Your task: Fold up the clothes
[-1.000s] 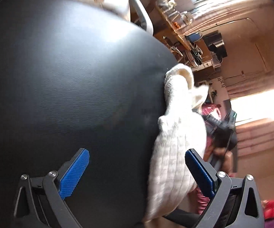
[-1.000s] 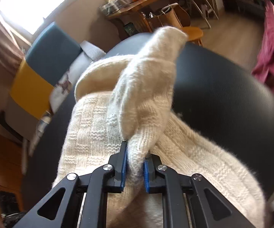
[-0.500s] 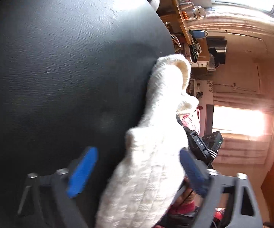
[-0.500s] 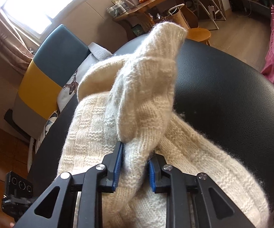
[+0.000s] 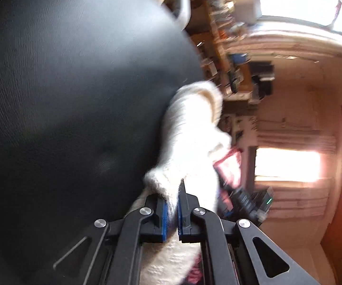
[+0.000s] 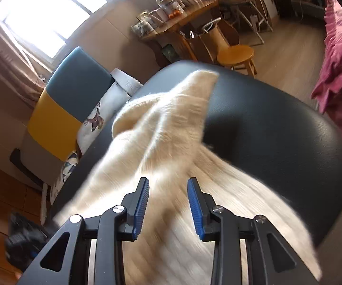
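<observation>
A cream knitted sweater (image 6: 175, 128) lies over a round black padded seat (image 6: 277, 128). In the left wrist view my left gripper (image 5: 172, 210) is shut on an edge of the sweater (image 5: 190, 142) at the seat's (image 5: 76, 95) right rim, blue pads pinching the knit. In the right wrist view my right gripper (image 6: 168, 206) has its jaws opening; a raised fold of the sweater runs between the blue pads without being pressed. The other gripper (image 6: 21, 239) shows as a dark blur at lower left.
A blue and yellow chair (image 6: 71, 99) with a deer cushion stands behind the seat. A wooden stool (image 6: 236, 53) and cluttered wooden desk (image 6: 178, 21) are farther back. Pink bedding (image 6: 337, 71) hangs at right. Wooden floor surrounds the seat.
My left gripper moved onto the sweater's edge and went from wide open to shut on it. My right gripper let go of the fold it pinched and drew back, jaws spreading.
</observation>
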{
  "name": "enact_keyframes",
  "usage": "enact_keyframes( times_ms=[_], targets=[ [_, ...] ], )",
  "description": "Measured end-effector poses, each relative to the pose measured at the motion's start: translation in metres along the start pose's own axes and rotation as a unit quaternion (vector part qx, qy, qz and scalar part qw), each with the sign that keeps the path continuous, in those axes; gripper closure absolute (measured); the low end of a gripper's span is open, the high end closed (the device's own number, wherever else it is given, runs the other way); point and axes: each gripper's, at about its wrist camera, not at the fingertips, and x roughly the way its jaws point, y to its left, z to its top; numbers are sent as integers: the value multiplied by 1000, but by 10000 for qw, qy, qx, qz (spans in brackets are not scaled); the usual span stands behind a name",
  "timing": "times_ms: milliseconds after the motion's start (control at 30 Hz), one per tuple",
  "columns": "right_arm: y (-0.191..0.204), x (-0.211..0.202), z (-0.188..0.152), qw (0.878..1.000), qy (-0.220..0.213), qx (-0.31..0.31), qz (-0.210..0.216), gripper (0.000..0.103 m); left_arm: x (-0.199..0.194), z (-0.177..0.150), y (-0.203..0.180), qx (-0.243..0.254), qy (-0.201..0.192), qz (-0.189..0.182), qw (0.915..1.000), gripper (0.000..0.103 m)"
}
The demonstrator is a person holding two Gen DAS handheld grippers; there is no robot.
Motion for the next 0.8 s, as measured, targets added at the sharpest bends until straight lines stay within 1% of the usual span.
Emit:
enact_keyframes(
  times_ms=[100, 133, 233, 300, 333, 367, 400, 433, 467, 533, 567, 600, 667, 733, 800],
  targets=[
    [18, 14, -28, 9980, 412, -408, -251, 69, -46, 3, -21, 386, -404, -222, 9982, 97],
    [23, 16, -39, 9967, 515, -557, -273, 69, -65, 3, -29, 582, -569, -222, 9964, 97],
    [58, 35, -66, 9909, 639, -1113, -406, 69, -119, 1, -41, 983, -1090, -49, 9892, 97],
    [81, 49, -78, 9884, 720, -1275, -399, 69, -156, -3, -46, 1202, -1484, 188, 9814, 97],
    [93, 56, -84, 9869, 778, -1363, -361, 69, -179, -8, -51, 1375, -1739, 392, 9743, 97],
    [105, 63, -90, 9850, 850, -1467, -321, 69, -203, -15, -57, 1567, -2013, 623, 9649, 97],
    [116, 70, -97, 9826, 891, -1594, -331, 69, -218, -20, -60, 1715, -2213, 844, 9563, 97],
    [127, 76, -103, 9801, 921, -1725, -354, 69, -233, -30, -64, 1944, -2378, 1120, 9451, 97],
    [141, 82, -110, 9746, 923, -1989, -463, 69, -251, -42, -68, 2203, -2536, 1415, 9312, 97],
    [162, 90, -122, 9640, 878, -2395, -755, 69, -268, -68, -72, 2593, -2584, 1957, 9098, 97],
    [169, 94, -126, 9593, 868, -2540, -873, 67, -270, -79, -69, 2704, -2486, 2118, 9057, 97],
    [176, 97, -130, 9545, 860, -2679, -984, 66, -269, -89, -66, 2788, -2354, 2242, 9036, 97],
    [184, 102, -135, 9470, 839, -2847, -1230, 66, -237, -100, -54, 2810, -1897, 2335, 9113, 97],
    [187, 104, -136, 9424, 840, -2944, -1345, 65, -221, -111, -22, 2560, -1332, 2135, 9333, 97],
    [189, 106, -136, 9382, 869, -3044, -1401, 66, -212, -120, 6, 2291, -781, 1942, 9506, 96]
  ],
)
